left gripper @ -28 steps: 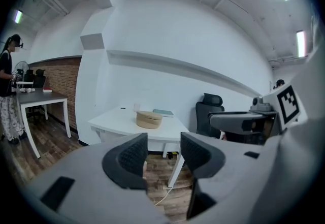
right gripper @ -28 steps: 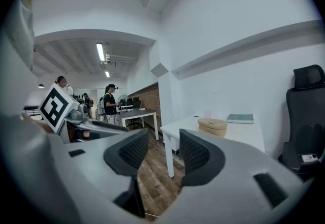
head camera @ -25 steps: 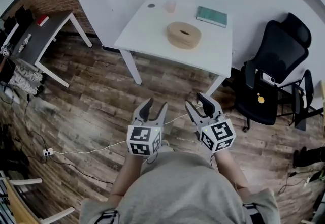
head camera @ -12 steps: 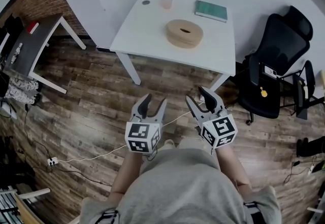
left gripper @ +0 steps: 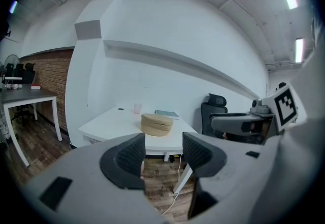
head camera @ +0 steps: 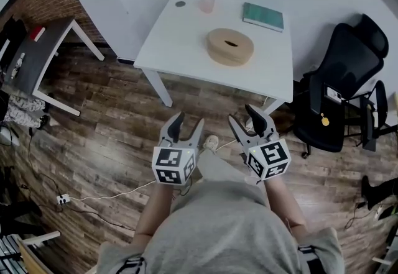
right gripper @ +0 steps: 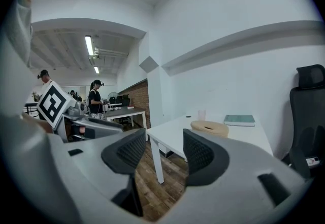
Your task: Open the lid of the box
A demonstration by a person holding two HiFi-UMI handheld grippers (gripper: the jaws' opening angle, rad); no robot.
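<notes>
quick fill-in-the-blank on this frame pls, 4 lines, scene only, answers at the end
1. The round wooden box stands on a table whose top is ____ in colour.
2. On or off: the box's lid is ____.
3. The number of cups on that table is ____.
4. The office chair to the right of the table in the head view is ____ in colour.

Missing words: white; on; one; black.
</notes>
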